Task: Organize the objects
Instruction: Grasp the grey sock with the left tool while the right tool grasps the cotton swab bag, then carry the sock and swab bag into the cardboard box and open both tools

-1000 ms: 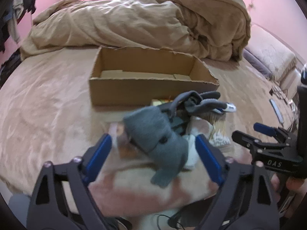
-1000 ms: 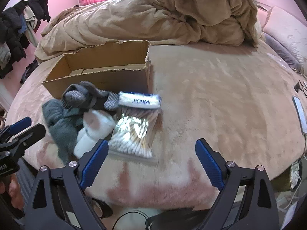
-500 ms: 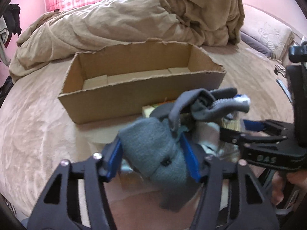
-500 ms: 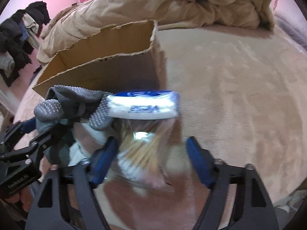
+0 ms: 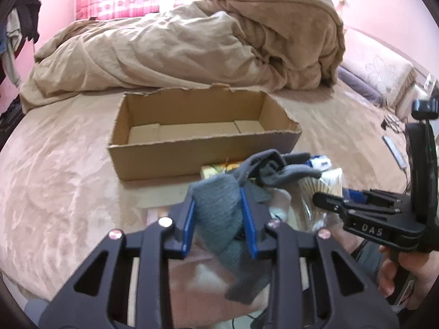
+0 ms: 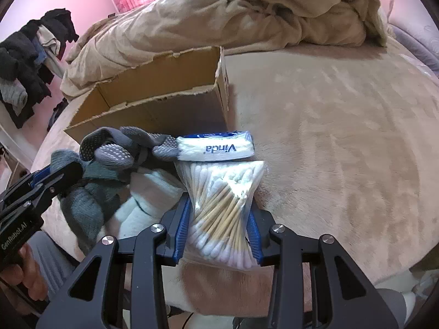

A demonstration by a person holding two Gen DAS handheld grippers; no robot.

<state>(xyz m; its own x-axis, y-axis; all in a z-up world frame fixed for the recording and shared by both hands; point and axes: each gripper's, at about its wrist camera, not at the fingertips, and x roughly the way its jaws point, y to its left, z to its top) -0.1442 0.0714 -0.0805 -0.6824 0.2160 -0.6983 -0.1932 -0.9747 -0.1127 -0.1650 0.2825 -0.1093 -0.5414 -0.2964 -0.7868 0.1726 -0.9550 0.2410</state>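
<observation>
An open cardboard box (image 5: 197, 148) stands empty on the bed, just behind a small pile of objects. My left gripper (image 5: 219, 219) is shut on a grey sock (image 5: 216, 208) and holds it a little above the bed. My right gripper (image 6: 219, 227) is shut on a clear bag of cotton swabs (image 6: 222, 192). The right gripper also shows in the left wrist view (image 5: 340, 200). A Vinda tissue pack (image 6: 216, 148), dotted grey socks (image 6: 120, 148) and a white sock (image 6: 142, 205) lie in the pile. The box shows in the right wrist view (image 6: 153, 101).
A rumpled beige duvet (image 5: 192, 41) is heaped behind the box. A pillow (image 5: 378, 68) and cables lie at the right. Dark clothes (image 6: 30, 54) hang at the far left. The bed edge is close under both grippers. A yellow-green packet (image 5: 216, 168) lies by the box front.
Both grippers went from wide open to shut: the left closed on the grey sock, the right closed on the bag of cotton swabs. Both moved in toward the pile.
</observation>
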